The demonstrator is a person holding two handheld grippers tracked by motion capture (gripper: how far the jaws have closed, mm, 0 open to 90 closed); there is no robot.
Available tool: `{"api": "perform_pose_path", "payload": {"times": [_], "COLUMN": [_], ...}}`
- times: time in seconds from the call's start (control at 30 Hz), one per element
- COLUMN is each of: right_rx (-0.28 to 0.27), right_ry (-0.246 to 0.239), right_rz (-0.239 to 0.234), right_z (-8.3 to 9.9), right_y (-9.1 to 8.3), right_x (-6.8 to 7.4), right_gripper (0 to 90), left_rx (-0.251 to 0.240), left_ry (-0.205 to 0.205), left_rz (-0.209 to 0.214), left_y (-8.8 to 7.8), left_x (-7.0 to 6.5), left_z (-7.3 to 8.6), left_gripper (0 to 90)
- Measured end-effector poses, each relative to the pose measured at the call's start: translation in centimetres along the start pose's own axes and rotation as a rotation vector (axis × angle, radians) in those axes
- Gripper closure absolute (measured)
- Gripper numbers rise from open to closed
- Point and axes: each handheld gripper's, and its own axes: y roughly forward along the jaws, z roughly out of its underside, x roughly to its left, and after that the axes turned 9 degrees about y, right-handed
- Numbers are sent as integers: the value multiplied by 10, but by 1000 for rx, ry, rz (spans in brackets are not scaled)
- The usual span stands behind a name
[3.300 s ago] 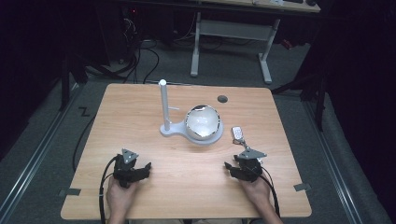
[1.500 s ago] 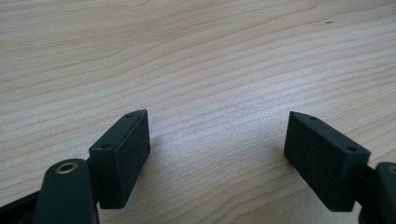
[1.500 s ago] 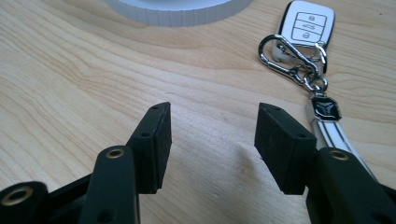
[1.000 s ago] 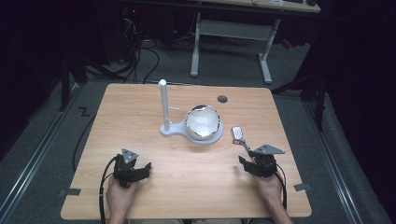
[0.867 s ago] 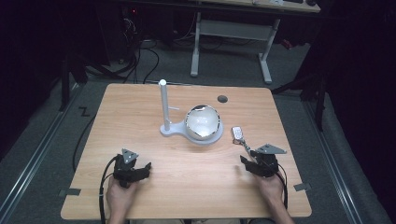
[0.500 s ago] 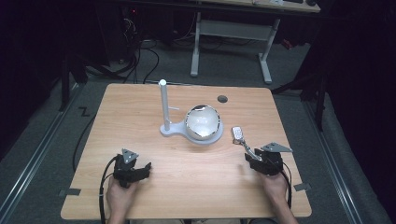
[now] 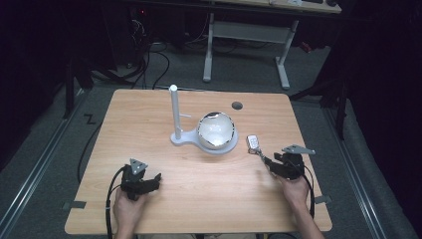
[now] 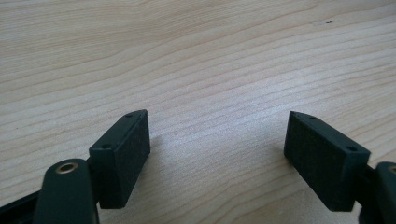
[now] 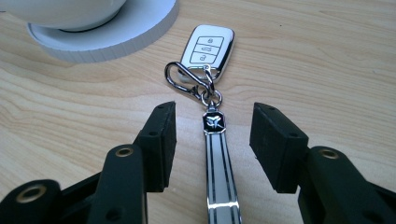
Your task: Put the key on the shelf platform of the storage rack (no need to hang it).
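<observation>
A white key fob (image 7: 253,142) (image 9: 208,46) lies on the wooden table (image 7: 199,199), right of the stand. Its metal clip and striped strap (image 9: 217,158) trail toward me. My right gripper (image 7: 266,162) (image 9: 212,112) sits low at the table with the strap between its jaws. The jaws have just been closing, but the pads (image 9: 161,140) stand clear of the strap on both sides. My left gripper (image 7: 155,178) (image 8: 217,121) rests open on bare wood at the front left, nothing between its fingers.
A white stand (image 7: 181,138) with an upright post (image 7: 173,109) holds a shiny round bowl (image 7: 215,130) at the table's middle; its base rim (image 9: 107,32) lies just beyond the fob. A dark round hole (image 7: 237,105) sits at the back right.
My right hand has shifted to the right and slightly away from me, so that its gripper now sits over the fob's strap. The left hand and the fob have stayed in place.
</observation>
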Motion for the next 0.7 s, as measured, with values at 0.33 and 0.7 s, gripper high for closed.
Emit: {"api": "perform_pose_path", "payload": {"times": [0.33,0.7], "right_rx": [28,73], "right_ry": [-9,-1], "right_rz": [16,19], "right_z": [-9,-6], "right_y": [16,31], "right_x": [0,-3], "right_gripper": [542,585], "left_rx": [-1,-1], "left_ry": [0,-1], "left_rz": [-1,-1], "left_y": [0,0], "left_x": [0,0], "left_z": [0,0], "left_gripper": [228,228]}}
